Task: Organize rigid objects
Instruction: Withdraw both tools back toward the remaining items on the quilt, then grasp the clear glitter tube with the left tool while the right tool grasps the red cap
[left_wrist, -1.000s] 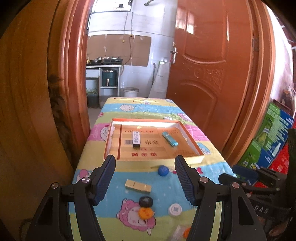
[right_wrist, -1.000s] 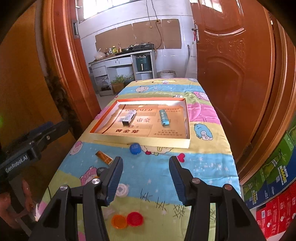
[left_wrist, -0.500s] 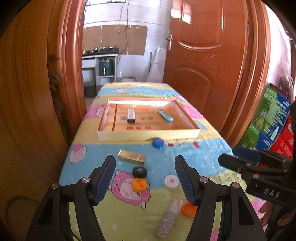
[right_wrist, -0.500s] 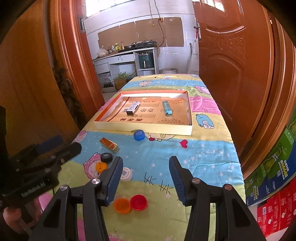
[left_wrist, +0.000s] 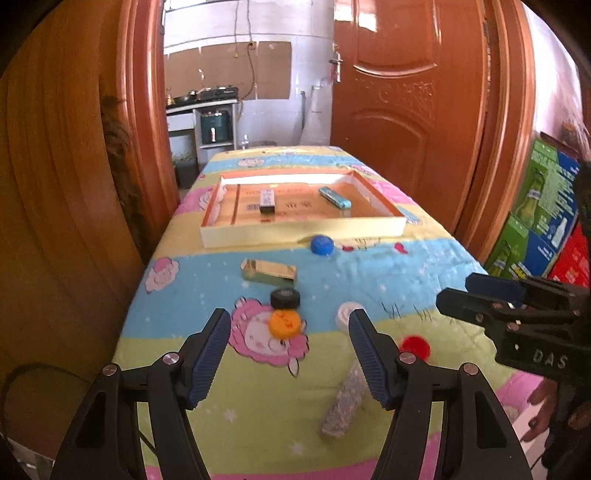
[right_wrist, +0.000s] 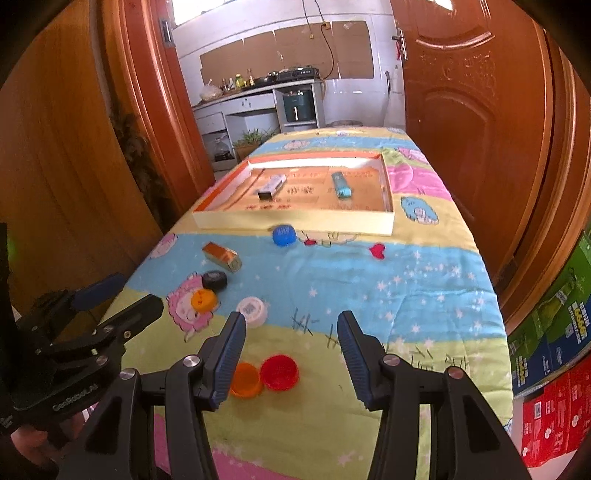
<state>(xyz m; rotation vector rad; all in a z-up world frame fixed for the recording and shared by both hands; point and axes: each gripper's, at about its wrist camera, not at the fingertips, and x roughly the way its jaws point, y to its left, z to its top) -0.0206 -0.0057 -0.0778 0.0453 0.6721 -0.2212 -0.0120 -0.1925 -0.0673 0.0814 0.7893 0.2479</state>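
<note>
Just ahead of your left tool (left_wrist: 290, 354), fingers apart and empty, the orange cap (left_wrist: 283, 323) touches the black cap (left_wrist: 285, 297); closing carelessly could nudge both. Your right tool (right_wrist: 291, 354), also apart, hangs over the red cap (right_wrist: 279, 371), far from the tray (right_wrist: 295, 221).

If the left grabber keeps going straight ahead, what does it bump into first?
Probably the orange cap, lying between the open left gripper fingers' line, with the black cap just beyond. Depth is hard to judge.
</note>
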